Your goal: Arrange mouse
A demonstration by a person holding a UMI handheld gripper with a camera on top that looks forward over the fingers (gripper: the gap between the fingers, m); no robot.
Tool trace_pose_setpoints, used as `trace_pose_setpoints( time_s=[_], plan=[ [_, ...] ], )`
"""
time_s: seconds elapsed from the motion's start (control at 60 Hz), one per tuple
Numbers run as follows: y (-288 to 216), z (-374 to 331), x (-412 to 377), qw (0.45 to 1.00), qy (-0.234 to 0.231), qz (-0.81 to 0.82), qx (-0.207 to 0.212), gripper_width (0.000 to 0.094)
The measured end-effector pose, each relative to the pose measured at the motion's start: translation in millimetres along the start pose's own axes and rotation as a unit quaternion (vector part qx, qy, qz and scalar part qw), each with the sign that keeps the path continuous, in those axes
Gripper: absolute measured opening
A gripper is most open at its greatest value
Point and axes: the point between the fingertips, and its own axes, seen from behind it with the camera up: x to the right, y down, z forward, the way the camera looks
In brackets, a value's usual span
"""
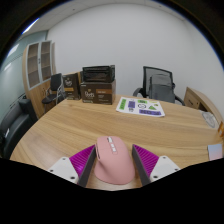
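A pink computer mouse (112,162) sits between my two fingers, its buttons and scroll wheel pointing away from me, over the near part of a wooden table (90,122). My gripper (113,152) is shut on the mouse, with the magenta pads (82,163) pressed against its left and right sides. I cannot tell whether the mouse rests on the table or is held just above it.
A printed sheet (140,107) with green and purple patches lies at the table's far side. Beyond it stand a black office chair (158,84), cardboard boxes (97,93) with a black device on top, and a cabinet (40,62) at the far left.
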Motion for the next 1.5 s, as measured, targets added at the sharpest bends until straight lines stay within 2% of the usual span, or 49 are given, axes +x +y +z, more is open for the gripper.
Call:
trace_pose_setpoints(
  time_s=[0.05,0.117,0.233,0.417,0.517,0.7,0.883,1.0,1.1,1.2,1.35,1.433,1.5],
  plan=[
    [-2,4,0,1.0,-0.003,0.0,0.0,0.0638],
    [-2,7,2,1.0,-0.001,-0.013,-0.006,0.0556],
    [2,6,1,1.0,-0.007,-0.021,-0.021,0.0481],
    [2,4,3,1.0,0.024,0.003,-0.02,0.0442],
    [-1,-6,-11,0.999,0.01,0.035,-0.023,0.0444],
    [-61,-80,3,0.995,0.049,0.08,0.043,0.0445],
    [-128,-179,90,0.987,0.12,0.054,0.096,0.0445],
    [-137,-233,184,0.976,0.182,0.048,0.109,0.0442],
    [-117,-251,267,0.967,0.228,0.055,0.101,0.0441],
    [-78,-246,342,0.964,0.246,0.061,0.079,0.0441],
    [2,-209,423,0.968,0.235,0.087,0.026,0.0441],
    [51,-191,445,0.971,0.221,0.092,-0.022,0.0441],
    [78,-180,449,0.972,0.209,0.099,-0.04,0.0439]
  ],
)
